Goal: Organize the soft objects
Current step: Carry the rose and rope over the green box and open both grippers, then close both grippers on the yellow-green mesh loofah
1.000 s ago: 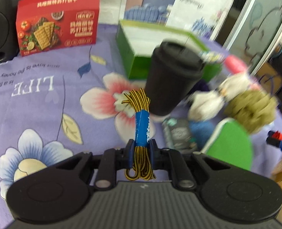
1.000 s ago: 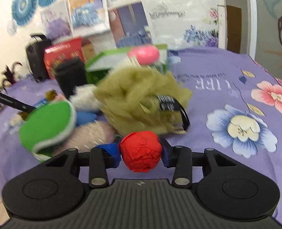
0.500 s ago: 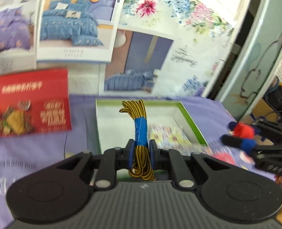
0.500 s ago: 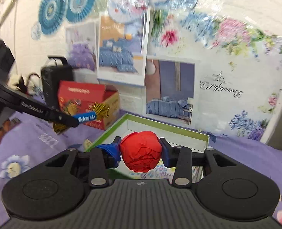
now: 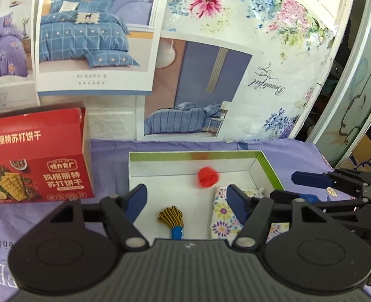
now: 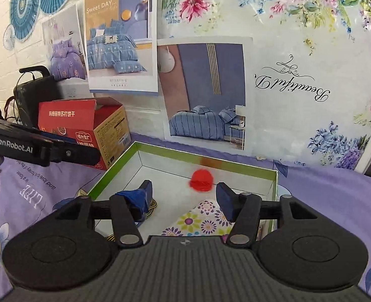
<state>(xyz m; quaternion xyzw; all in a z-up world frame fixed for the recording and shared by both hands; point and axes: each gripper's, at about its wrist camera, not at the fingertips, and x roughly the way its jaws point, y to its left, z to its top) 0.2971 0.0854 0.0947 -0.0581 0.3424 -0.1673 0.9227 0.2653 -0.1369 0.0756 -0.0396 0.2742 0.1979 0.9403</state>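
The purple tablecloth [image 5: 110, 156] printed with flowers and white lettering covered the table, and the wall behind it carried bedding posters [image 5: 95, 37] and floral film. On that cloth stood the open rectangular cardboard box with green outer walls and a white interior [image 5: 268, 166], with the red cardboard cracker carton [image 5: 39, 173] just beside it on its left in the left wrist view. In the right wrist view a black speaker [image 6: 32, 90] stood behind that carton. Inside the green box, a folded white cloth with purple and yellow flower print [image 5: 220, 214] lay along the near right side. You held the left gripper [image 5: 185, 198] above the near edge of the box; its jaws were opening and nothing sat between the blue pads. Below it, the yellow-and-black cord bundle with a blue band [image 5: 171, 219] lay on the white floor of the box, clear of both pads. You held the right gripper [image 6: 183, 196] over the same box from the right; its jaws were opening too, with no object pressed between them. The small red crumpled soft ball [image 6: 201, 180] appeared blurred ahead of those pads, near the back wall of the box; whether it touched the floor cannot be told.
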